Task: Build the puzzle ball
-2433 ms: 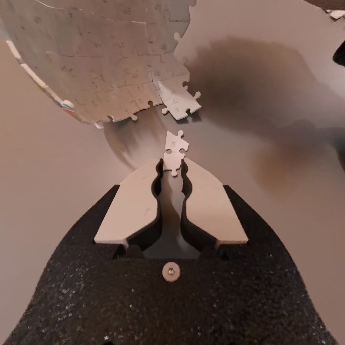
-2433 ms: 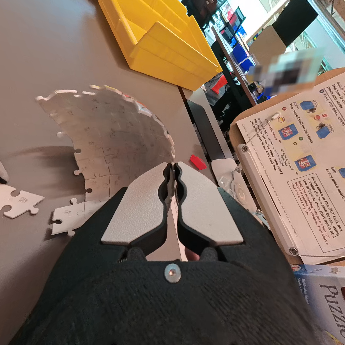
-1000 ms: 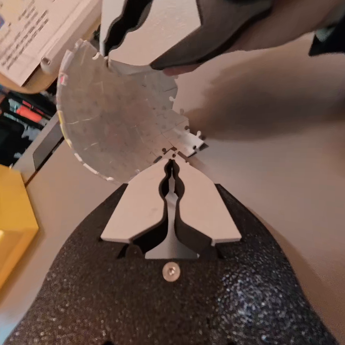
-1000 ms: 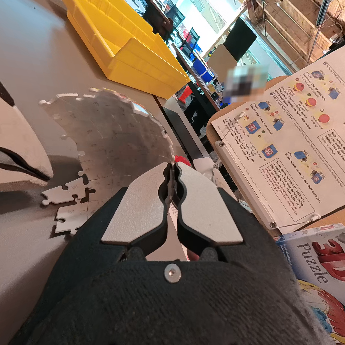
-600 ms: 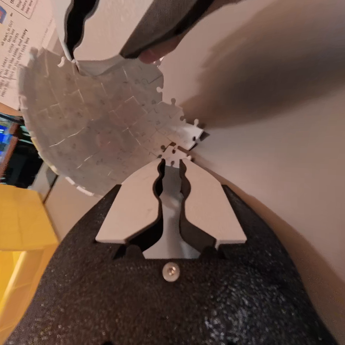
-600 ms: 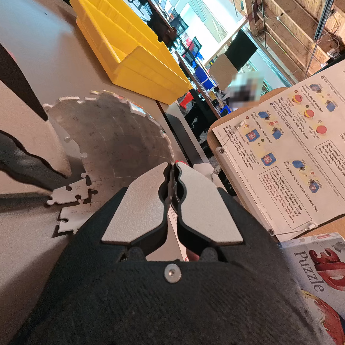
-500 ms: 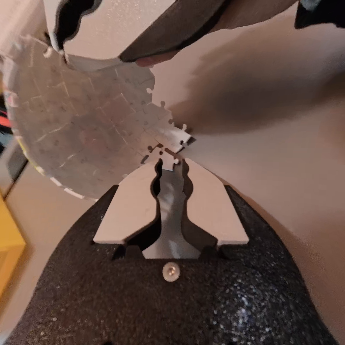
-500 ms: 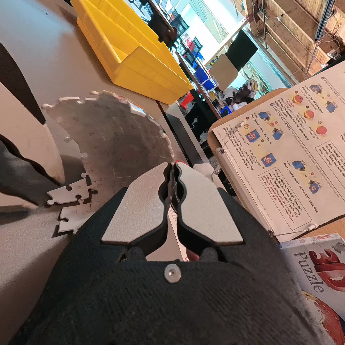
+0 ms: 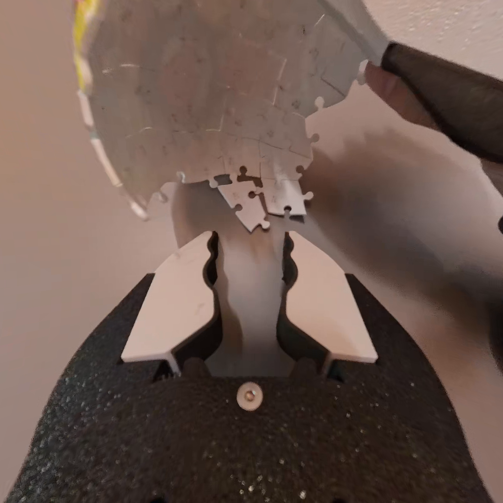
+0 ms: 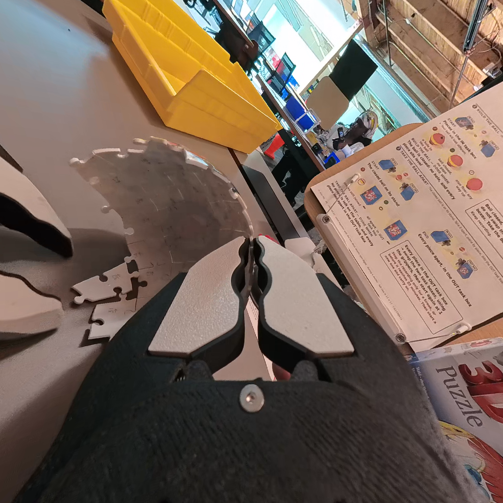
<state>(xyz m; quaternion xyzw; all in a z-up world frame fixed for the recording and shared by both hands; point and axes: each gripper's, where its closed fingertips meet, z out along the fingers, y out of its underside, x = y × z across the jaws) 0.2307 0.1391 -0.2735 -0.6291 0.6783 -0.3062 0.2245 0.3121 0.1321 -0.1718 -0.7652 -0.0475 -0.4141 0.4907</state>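
The partly built puzzle ball point(image 9: 204, 95) is a curved shell of joined pieces, its grey inner side facing me, and it also shows in the right wrist view point(image 10: 168, 198). A single puzzle piece point(image 9: 245, 204) hangs tilted at the shell's lower edge, only partly seated; it also shows in the right wrist view point(image 10: 106, 285). My left gripper point(image 9: 250, 236) is open and empty just below that piece. My right gripper point(image 10: 251, 245) is shut on the shell's rim and holds it tilted on the table. One of its dark fingers point(image 9: 435, 89) shows at the upper right of the left wrist view.
A yellow bin point(image 10: 190, 81) stands behind the shell on the grey table point(image 10: 54, 109). An instruction sheet on a board point(image 10: 408, 217) and a puzzle box point(image 10: 476, 394) are at the right. My left gripper point(image 10: 64, 277) shows at the left edge. Tip to tip, the grippers are about 12 cm apart.
My left gripper brought the piece up to the shell's lower edge, then opened and let it go. The piece now stays at the edge. The right gripper kept its hold on the rim.
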